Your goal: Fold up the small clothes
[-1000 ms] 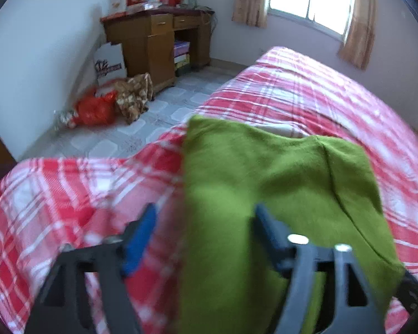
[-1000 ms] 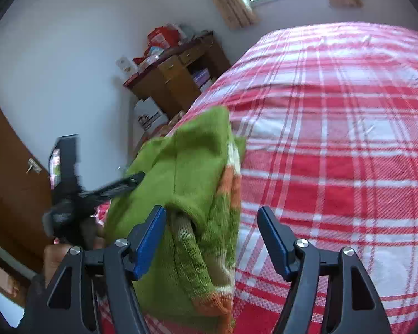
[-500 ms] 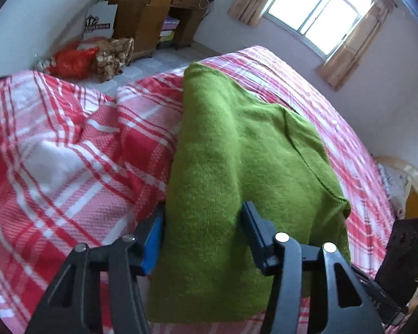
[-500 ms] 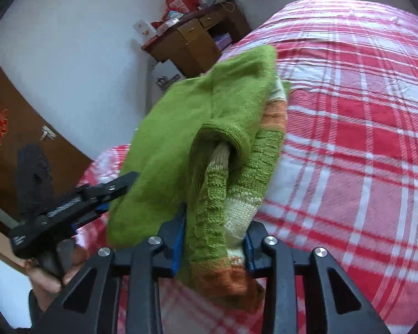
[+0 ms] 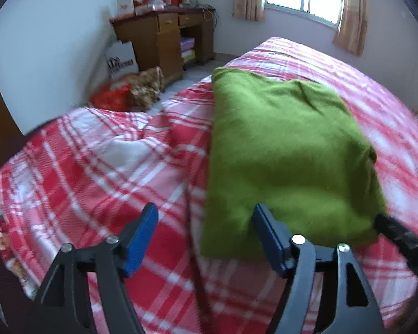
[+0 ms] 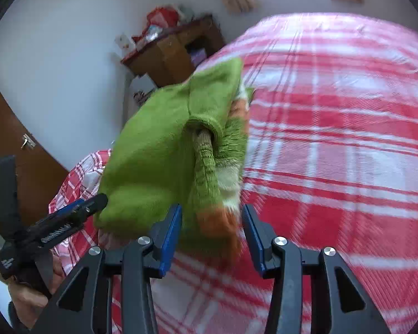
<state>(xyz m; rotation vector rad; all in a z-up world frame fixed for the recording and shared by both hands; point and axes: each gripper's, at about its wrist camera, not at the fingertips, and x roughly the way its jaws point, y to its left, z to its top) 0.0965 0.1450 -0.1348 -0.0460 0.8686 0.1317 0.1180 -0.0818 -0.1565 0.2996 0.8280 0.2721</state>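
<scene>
We see the green sweater lying folded into a compact bundle on the near-left part of the red plaid bed, our left gripper and right gripper both just opening, released, so little beyond tidying looks left.

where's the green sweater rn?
Folded green sweater lies on the red plaid bed, just beyond both open grippers, near the bed edge facing the wooden desk.

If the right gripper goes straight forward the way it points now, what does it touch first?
Most likely the near, orange-edged end of the folded green sweater, which lies just ahead of the open right gripper on the checked bedcover. Blur makes the depth uncertain.
</scene>
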